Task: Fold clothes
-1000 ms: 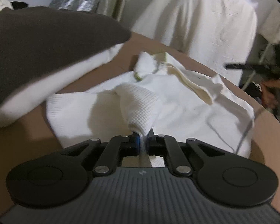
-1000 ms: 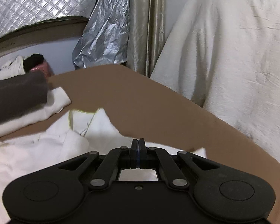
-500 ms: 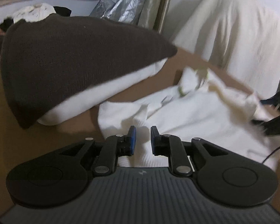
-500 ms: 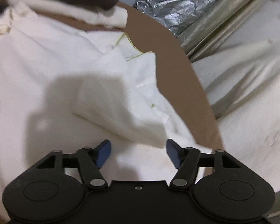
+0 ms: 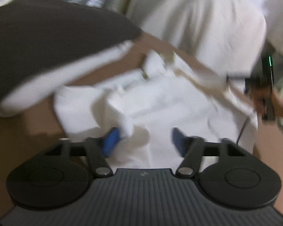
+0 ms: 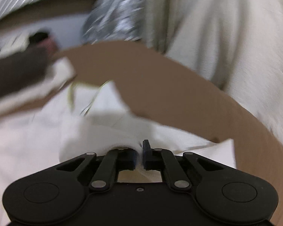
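White knit cloth garment [image 5: 166,101], matt.

Left tongs [image 5: 144,138] apart, right tongs [image 6: 139,155] seemingly pinched.

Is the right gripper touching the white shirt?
Touching. The right wrist view shows the right gripper shut on a bunched fold of the white shirt.

Lighting: dim, soft, indoor; source unseen. Both views motion-blurred, heaviest far and at the edges; near gripper bodies sharper. Fisheye bends the table [image 6: 179,86] rim. Soft shadow on white garment [image 5: 160,103] by left gripper [image 5: 144,138]. No glare.
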Motion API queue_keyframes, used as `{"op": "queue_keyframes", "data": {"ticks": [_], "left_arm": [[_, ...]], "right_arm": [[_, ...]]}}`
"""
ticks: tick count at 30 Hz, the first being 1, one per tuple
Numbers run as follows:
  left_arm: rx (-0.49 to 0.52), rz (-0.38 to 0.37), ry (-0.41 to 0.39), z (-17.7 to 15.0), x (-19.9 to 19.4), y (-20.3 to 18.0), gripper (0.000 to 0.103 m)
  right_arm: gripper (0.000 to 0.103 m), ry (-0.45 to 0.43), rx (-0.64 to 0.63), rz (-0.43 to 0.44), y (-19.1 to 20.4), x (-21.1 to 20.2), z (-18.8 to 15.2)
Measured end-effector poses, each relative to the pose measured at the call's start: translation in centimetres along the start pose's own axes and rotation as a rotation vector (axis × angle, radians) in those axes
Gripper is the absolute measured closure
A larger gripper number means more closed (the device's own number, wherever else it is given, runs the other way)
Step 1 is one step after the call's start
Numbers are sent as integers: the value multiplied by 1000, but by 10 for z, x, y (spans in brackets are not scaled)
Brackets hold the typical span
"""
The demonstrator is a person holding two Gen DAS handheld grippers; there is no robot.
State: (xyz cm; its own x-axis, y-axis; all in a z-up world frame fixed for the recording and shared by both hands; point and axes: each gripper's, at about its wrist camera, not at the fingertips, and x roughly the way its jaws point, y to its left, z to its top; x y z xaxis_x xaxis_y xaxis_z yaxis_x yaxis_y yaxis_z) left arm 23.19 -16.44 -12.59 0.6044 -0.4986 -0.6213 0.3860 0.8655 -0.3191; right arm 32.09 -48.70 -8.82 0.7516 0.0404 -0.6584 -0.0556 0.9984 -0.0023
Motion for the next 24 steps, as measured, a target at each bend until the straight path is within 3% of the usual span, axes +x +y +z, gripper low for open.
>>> {"op": "queue_keyframes", "data": {"ticks": [2, 4, 6, 7, 8, 14, 21, 24], "left_arm": [[100, 82, 13, -8, 10, -16, 15], [170, 186, 14, -15, 17, -25, 15], [165, 249, -20, -16, 17, -23, 48], [152, 259, -35, -14, 15, -21, 88], [139, 246, -45, -9, 13, -19, 98], [62, 171, -100, 21, 0, -4, 98], [-27, 83, -164, 55, -15, 13, 98], [-162, 140, -63, 47, 13, 35, 93]], "right_arm": [[98, -27, 71, -9, -12, -6, 2], [98, -44, 112, -18, -19, -11, 2], [99, -62, 133, -22, -21, -17, 0], [99, -73, 136, -19, -20, -21, -1], [99, -84, 137, -14, -19, -26, -3], [100, -180, 145, -32, -29, -81, 2], [99, -154, 136, -80, -47, -122, 49], [99, 32, 90, -130, -49, -62, 57]]}}
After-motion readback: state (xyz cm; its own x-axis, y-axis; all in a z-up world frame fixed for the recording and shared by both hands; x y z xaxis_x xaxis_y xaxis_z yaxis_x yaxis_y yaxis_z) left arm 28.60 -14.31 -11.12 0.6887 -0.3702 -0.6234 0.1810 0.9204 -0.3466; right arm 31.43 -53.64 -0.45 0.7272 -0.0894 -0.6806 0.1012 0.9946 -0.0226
